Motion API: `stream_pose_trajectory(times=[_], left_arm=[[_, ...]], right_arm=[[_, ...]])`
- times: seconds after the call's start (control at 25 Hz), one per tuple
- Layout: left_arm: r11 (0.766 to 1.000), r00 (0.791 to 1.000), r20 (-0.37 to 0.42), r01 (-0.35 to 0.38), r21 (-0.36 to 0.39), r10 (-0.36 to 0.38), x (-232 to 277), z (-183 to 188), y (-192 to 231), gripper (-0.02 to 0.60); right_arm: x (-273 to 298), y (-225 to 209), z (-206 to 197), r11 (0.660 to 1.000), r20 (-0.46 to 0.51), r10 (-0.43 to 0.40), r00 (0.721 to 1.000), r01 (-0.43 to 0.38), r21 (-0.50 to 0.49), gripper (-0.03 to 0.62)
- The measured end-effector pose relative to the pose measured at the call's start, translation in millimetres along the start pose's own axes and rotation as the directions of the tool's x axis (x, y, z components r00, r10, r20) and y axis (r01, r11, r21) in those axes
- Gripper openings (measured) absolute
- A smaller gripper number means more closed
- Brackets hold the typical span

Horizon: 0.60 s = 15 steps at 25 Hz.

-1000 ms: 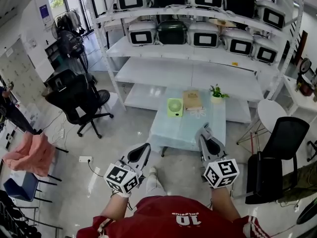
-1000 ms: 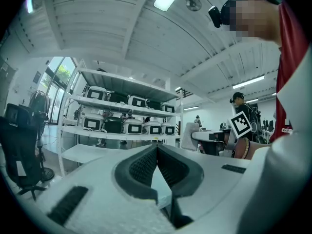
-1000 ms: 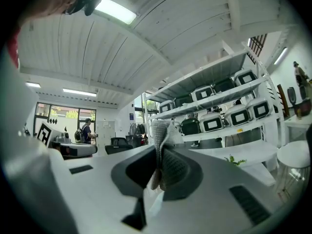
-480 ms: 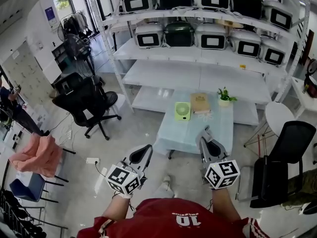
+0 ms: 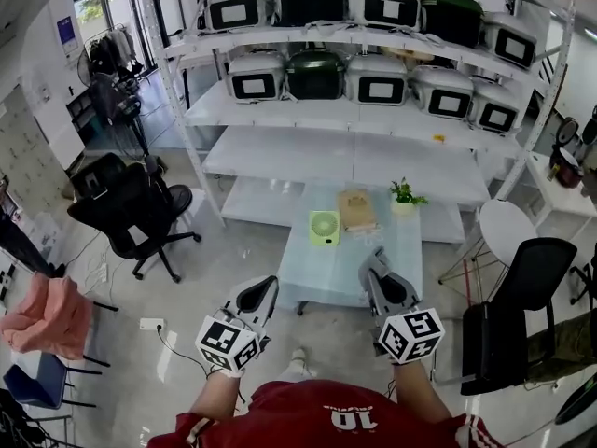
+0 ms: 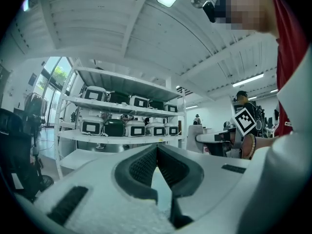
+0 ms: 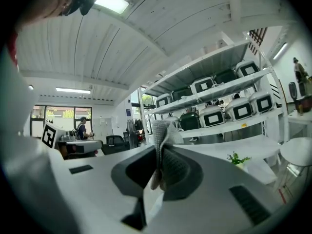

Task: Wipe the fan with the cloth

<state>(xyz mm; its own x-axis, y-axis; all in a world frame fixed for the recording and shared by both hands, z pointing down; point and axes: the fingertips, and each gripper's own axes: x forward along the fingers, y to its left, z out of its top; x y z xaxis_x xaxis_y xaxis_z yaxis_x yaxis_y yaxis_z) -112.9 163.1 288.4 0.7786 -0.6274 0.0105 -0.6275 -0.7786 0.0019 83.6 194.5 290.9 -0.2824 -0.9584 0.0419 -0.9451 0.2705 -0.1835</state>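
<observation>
A small green fan (image 5: pixel 325 227) stands on the left part of a pale low table (image 5: pixel 373 273), well ahead of both grippers. My right gripper (image 5: pixel 374 259) (image 7: pixel 158 150) is held above the table's near edge. It is shut on a grey cloth (image 7: pixel 165 130) that sticks up between its jaws. My left gripper (image 5: pixel 268 286) (image 6: pixel 156 147) hangs over the floor just left of the table, jaws shut with nothing between them. Neither gripper touches the fan.
A brown box (image 5: pixel 355 209) and a small potted plant (image 5: pixel 403 194) share the table's far end. White shelving (image 5: pixel 354 157) with several appliances stands behind. Black chairs flank the table at left (image 5: pixel 126 208) and right (image 5: pixel 513 315). A round white side table (image 5: pixel 504 222) is at the right.
The head view has swung, so the table and fan now sit slightly lower and further left. Both grippers keep their place in front of the body and stay shut.
</observation>
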Motion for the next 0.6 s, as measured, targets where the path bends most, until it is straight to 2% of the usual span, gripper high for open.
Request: stream_pose_trajectory(times=[0.32,0.6], left_arm=[[0.998,0.998,0.031,0.056,-0.021,-0.055,48.9,7.6,56.1,0.005],[0.996,0.996,0.038,0.079,-0.034,-0.078,83.2,5.8,112.2,0.005]], right_arm=[[63.5,-11.7,13.6,0.999,-0.004,-0.04,0.999,0.04,-0.03,0.021],[126.7,-10.9,21.1,0.998,0.002,-0.038,0.999,0.038,-0.057,0.021]])
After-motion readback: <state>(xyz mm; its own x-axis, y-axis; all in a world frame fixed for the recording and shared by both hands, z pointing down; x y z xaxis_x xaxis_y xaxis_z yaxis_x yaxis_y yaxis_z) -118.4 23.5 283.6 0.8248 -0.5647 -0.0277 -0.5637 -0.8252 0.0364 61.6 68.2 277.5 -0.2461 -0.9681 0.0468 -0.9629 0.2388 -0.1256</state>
